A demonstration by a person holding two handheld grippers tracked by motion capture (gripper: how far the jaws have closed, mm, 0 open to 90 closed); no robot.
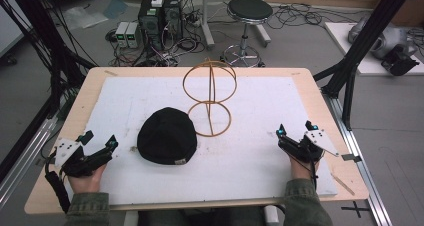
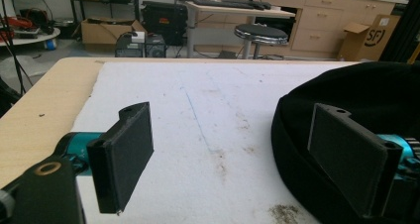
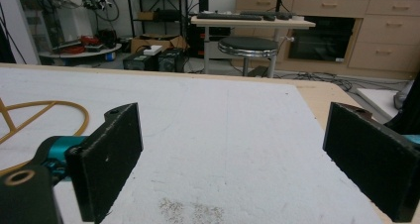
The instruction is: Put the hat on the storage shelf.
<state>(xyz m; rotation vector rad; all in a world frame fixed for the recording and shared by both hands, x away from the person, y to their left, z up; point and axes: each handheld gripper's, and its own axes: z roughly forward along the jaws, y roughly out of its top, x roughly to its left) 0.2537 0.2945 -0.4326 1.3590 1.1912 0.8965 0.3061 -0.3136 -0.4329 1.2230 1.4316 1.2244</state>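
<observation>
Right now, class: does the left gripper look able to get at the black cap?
Probably yes. The left gripper is open beside the black cap, with bare white mat between them and nothing in the way.

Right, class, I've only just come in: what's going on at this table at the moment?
A person sits at a table covered by a white mat, holding a two-jaw gripper in each hand. Both the left gripper and the right gripper rest near the mat's sides with jaws open, gripping nothing. A black cap lies flat on the mat, closest to the left gripper. Just behind it stands a yellow wire hat stand, with nothing on it. Nothing has been picked up yet.
</observation>
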